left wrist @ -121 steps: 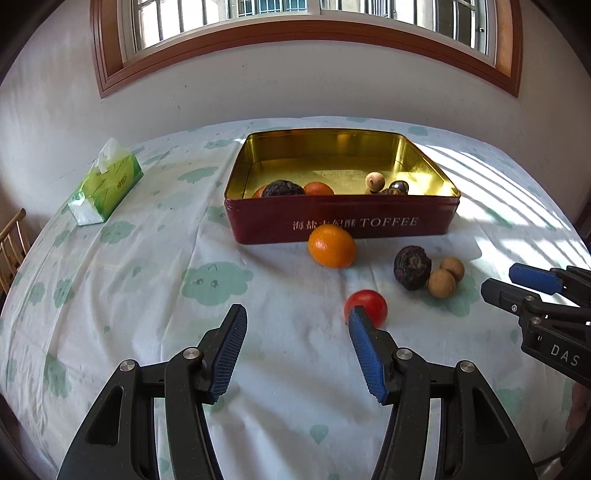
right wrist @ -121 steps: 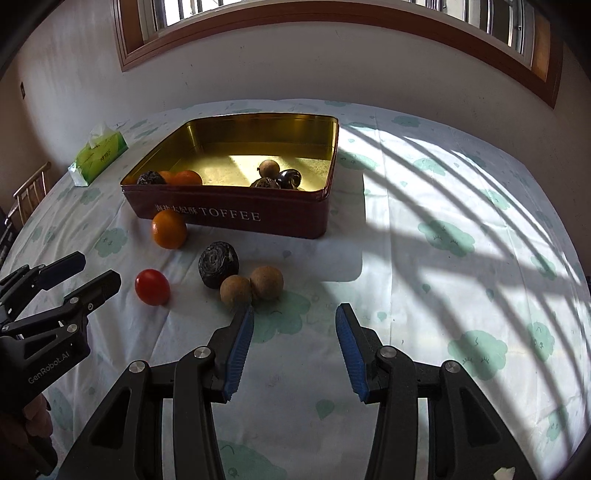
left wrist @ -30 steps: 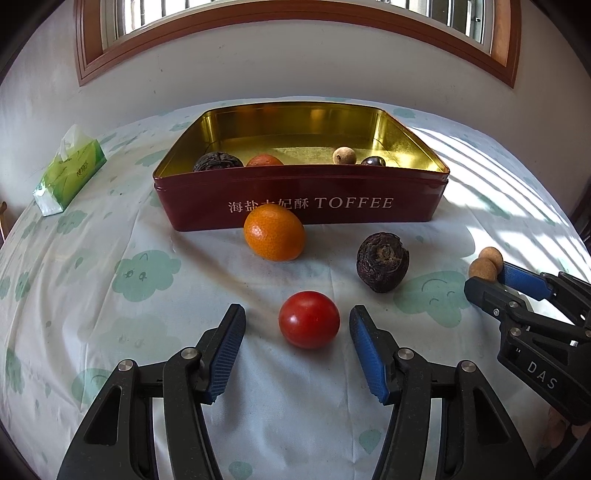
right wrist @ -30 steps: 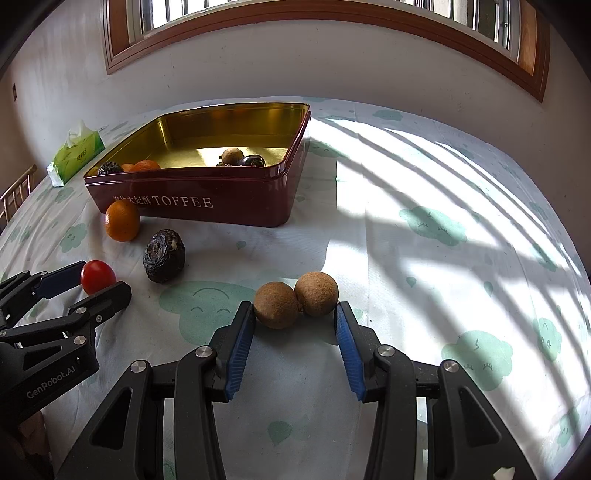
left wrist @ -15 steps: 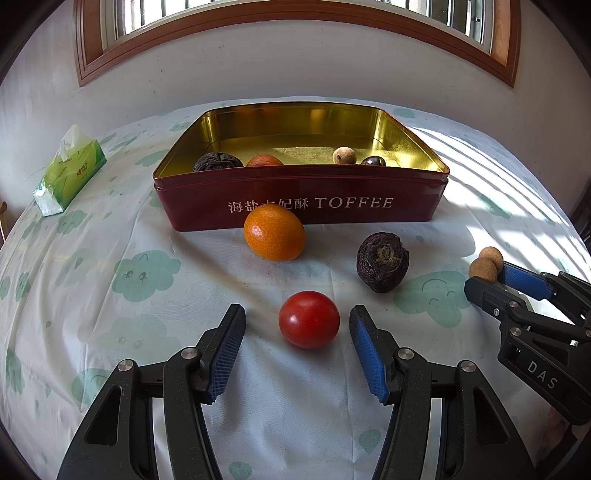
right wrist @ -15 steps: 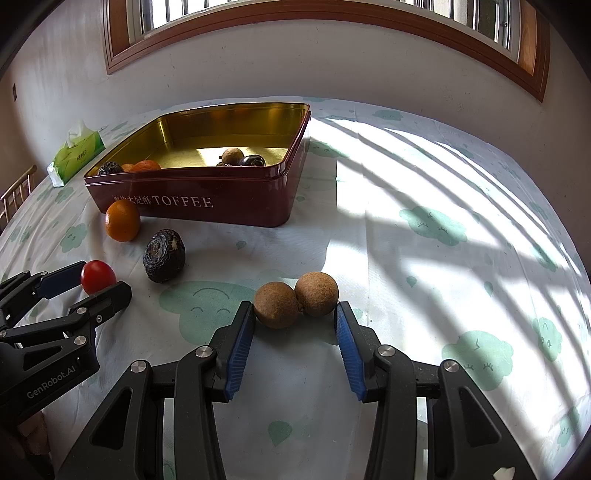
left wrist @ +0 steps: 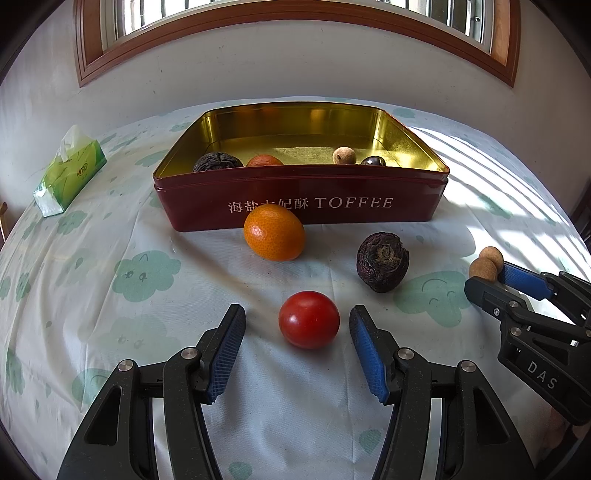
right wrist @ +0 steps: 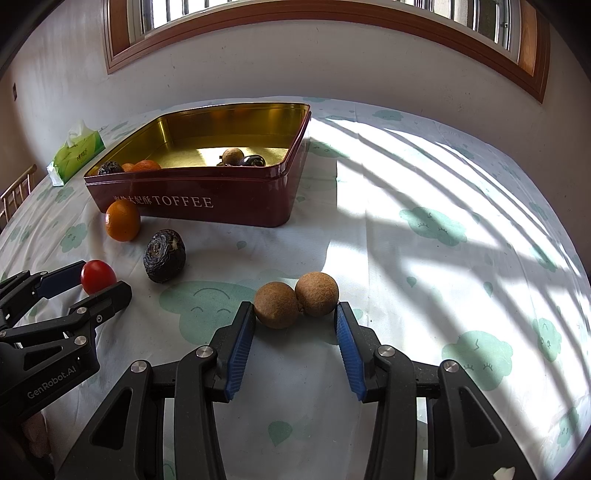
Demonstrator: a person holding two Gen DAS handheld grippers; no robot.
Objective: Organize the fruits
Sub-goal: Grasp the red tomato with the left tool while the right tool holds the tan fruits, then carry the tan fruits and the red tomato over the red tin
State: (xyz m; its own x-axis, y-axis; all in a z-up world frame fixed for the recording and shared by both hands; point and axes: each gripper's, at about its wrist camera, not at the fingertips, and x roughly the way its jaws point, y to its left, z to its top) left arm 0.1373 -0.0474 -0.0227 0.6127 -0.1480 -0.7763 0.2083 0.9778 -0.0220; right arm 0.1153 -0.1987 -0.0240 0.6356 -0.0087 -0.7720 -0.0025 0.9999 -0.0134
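Left wrist: left tongs gape around tomato; right tongs bracket two longans

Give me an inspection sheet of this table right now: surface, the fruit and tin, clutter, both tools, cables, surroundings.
Surface: table under a white cloth with green cloud prints, sun stripes on one side.
Job's things: red toffee tin open, a few fruits already inside; orange, dark wrinkled fruit, red tomato and two brown round fruits lie on the cloth.
Clutter: green tissue pack near the table edge.
Tools: left tool open, tomato between its fingers, untouched; right tool around the two brown fruits, fingertips at their sides, contact unclear.
Cables: nothing seen.
Surroundings: white wall, wood-framed window, part of a chair.
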